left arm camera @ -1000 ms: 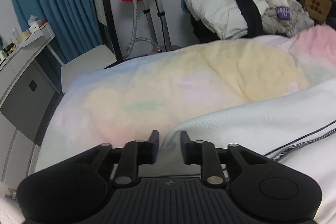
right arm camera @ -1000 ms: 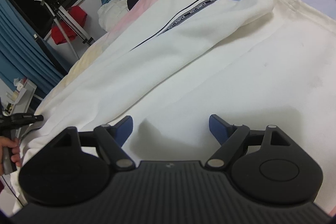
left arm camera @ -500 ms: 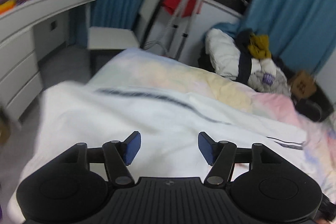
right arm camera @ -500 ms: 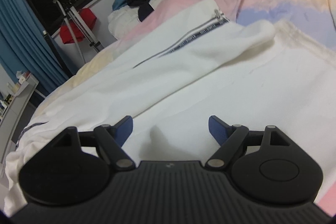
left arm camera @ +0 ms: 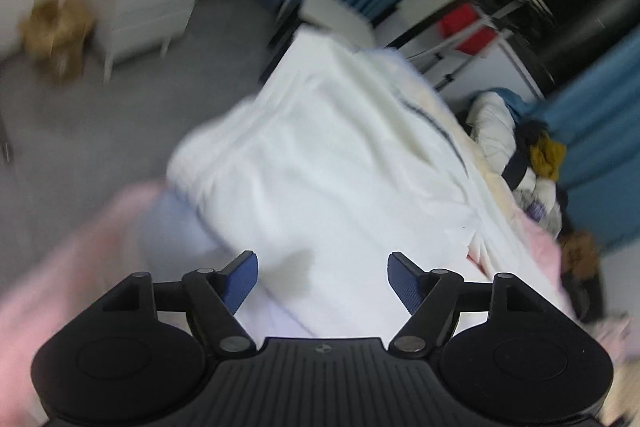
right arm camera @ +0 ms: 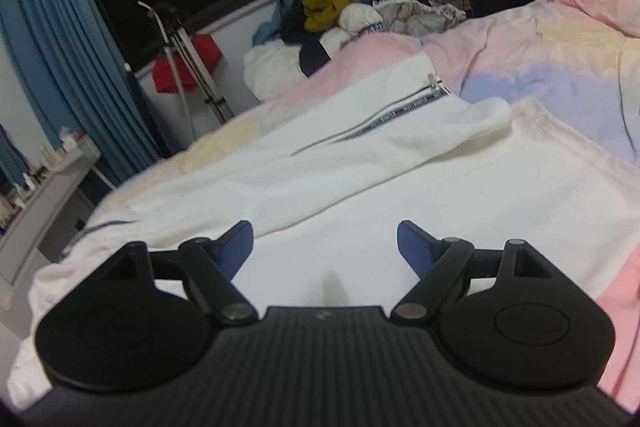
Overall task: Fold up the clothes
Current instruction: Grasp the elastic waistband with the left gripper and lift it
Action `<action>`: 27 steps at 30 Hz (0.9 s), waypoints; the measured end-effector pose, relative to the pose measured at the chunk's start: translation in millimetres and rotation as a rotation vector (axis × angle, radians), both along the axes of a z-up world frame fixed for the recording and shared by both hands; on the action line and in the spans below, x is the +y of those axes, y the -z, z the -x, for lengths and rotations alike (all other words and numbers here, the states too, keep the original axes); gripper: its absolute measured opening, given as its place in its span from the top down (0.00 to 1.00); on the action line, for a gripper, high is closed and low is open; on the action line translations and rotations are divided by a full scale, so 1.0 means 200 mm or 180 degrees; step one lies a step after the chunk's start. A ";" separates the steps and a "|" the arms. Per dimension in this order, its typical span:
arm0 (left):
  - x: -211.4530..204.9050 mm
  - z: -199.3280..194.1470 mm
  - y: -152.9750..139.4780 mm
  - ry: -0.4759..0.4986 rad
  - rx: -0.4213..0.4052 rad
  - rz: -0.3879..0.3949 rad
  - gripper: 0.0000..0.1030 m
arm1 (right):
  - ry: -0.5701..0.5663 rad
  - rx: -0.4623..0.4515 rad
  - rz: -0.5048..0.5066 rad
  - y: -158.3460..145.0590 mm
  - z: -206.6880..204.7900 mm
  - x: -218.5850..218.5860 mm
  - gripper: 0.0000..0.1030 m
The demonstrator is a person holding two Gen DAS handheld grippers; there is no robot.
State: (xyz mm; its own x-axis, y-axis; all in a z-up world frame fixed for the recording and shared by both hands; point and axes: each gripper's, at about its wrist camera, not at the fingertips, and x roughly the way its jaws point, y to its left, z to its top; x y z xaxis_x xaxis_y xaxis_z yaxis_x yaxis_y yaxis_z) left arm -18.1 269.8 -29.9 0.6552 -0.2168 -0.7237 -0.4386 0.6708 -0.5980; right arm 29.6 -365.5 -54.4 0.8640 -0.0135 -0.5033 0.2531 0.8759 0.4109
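1. A large white knit garment with a dark printed zip tape is seen spread across the bed's pastel pink, yellow and blue duvet; one sleeve or panel has already been laid over the body, so a first fold is judged done.
2. The left gripper has just been opening; its blue pads are seen apart over the garment with nothing between them.
3. The right gripper is held with its jaws wide, empty, above the flat lower cloth.
4. Further folds and a final squaring are judged still to be made.
5. In the blurred left view, the garment's near end is seen draped at the bed's edge over grey floor, so a slip is possible there.
6. Bare duvet is left open to the right, while a heap of mixed clothes is piled well beyond the far side.
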 end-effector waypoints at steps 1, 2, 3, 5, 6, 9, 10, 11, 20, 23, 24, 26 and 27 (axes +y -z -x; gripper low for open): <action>0.01 -0.01 0.05 -0.0063 0.0041 0.0148 0.28 | 0.0018 -0.0014 -0.0047 0.00 0.02 -0.01 0.21; 0.01 -0.02 0.09 -0.0127 0.0081 0.0296 0.28 | 0.0037 -0.0025 -0.0096 0.00 0.05 -0.02 0.21; 0.00 -0.03 0.12 -0.0163 0.0112 0.0348 0.28 | 0.0056 -0.0037 -0.0144 0.00 0.07 -0.04 0.21; -0.02 -0.06 0.16 -0.0199 0.0164 0.0384 0.28 | 0.0114 -0.0063 -0.0228 0.00 0.09 -0.08 0.21; -0.03 -0.07 0.17 -0.0202 0.0171 0.0370 0.28 | 0.0144 -0.0077 -0.0269 0.00 0.10 -0.09 0.21; -0.07 -0.14 0.20 -0.0232 0.0176 0.0302 0.25 | 0.0225 -0.0121 -0.0378 0.00 0.13 -0.15 0.21; -0.08 -0.14 0.21 -0.0253 0.0164 0.0288 0.25 | 0.0246 -0.0123 -0.0397 0.01 0.12 -0.16 0.21; -0.09 -0.14 0.23 -0.0279 0.0154 0.0291 0.25 | 0.0269 -0.0123 -0.0415 0.01 0.12 -0.17 0.21; -0.07 -0.11 0.28 -0.0519 0.0026 0.0561 0.25 | 0.0380 -0.0137 -0.0646 0.05 0.09 -0.25 0.21; -0.09 -0.10 0.25 -0.0551 0.0092 0.0481 0.26 | 0.0409 -0.0108 -0.0683 0.06 0.08 -0.26 0.21; -0.10 -0.10 0.24 -0.0559 0.0130 0.0420 0.26 | 0.0415 -0.0098 -0.0685 0.07 0.08 -0.26 0.21; -0.11 -0.09 0.21 -0.0598 0.0174 0.0307 0.25 | 0.0421 -0.0084 -0.0676 0.07 0.08 -0.26 0.21; -0.11 -0.08 0.20 -0.0625 0.0172 0.0258 0.25 | 0.0423 -0.0075 -0.0670 0.07 0.07 -0.26 0.21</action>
